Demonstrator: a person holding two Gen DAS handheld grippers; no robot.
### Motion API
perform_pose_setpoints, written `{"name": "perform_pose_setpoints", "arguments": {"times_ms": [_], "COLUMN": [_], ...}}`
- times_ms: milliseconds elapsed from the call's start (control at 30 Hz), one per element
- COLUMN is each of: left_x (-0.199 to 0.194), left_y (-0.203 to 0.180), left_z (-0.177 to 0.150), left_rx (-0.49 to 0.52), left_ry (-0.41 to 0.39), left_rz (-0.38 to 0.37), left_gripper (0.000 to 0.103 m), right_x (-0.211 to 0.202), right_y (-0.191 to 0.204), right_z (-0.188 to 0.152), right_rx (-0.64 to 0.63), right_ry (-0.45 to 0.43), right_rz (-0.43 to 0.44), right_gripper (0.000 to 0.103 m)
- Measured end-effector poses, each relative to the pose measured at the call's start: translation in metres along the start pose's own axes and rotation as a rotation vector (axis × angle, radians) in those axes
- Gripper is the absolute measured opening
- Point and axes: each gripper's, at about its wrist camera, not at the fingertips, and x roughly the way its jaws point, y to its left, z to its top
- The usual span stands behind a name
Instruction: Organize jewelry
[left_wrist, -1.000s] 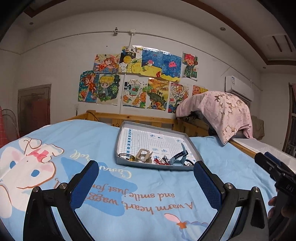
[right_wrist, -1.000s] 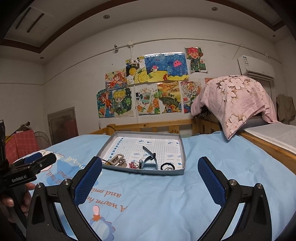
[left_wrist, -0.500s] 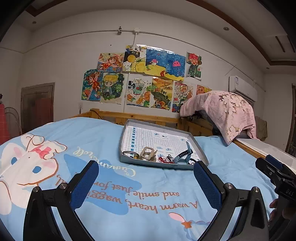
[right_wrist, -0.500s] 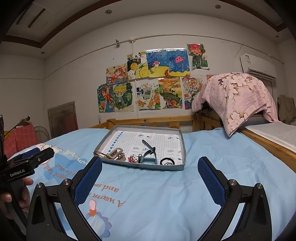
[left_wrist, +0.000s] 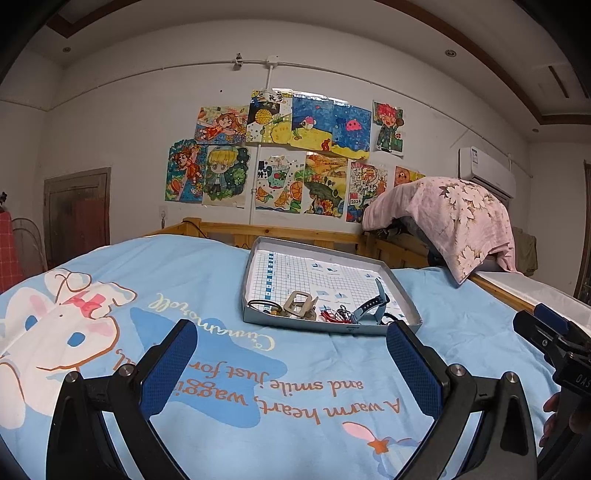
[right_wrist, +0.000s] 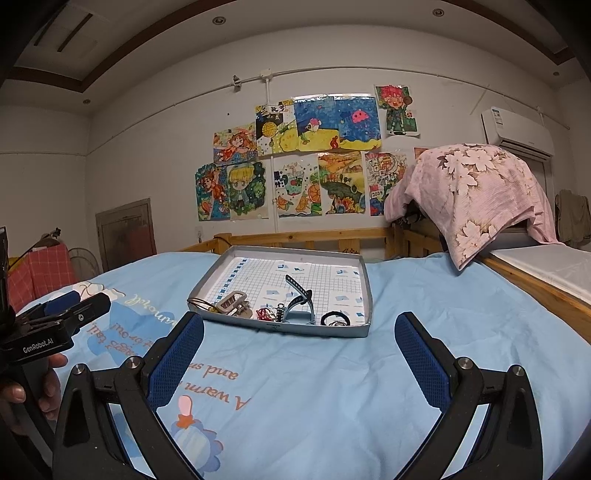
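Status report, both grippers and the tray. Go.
Left gripper open, empty. Right gripper open, empty. Jewelry bunched at near edge of tray; watch among it. Path clear.

bedsheet (right_wrist: 424, 295): light blue, white cartoon rabbit, orange script | tray (right_wrist: 364, 291): grey rim, white floor with blue grid, ahead of both grippers | watch strap (right_wrist: 300, 300): grey-blue | hair clip (right_wrist: 232, 302): beige | hair tie (right_wrist: 334, 318): black | gripper pads (right_wrist: 177, 360): blue, textured | cloth (right_wrist: 476, 192) far right: pink, floral
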Motion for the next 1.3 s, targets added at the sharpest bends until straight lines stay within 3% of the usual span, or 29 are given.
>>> {"name": "perform_pose_setpoints", "arguments": {"times_ms": [1300], "left_x": [0.0051], "left_y": [0.0036], "left_z": [-0.0063], "left_rx": [0.009], "left_ry": [0.012], "left_rz": [-0.007], "left_gripper": [0.103], "right_x": [0.0027], "right_y": [0.0011], "right_z": [-0.0026], "right_rx": [0.0], "right_ry": [0.009], "right_rz": [0.011], "right_gripper": [0.102]}}
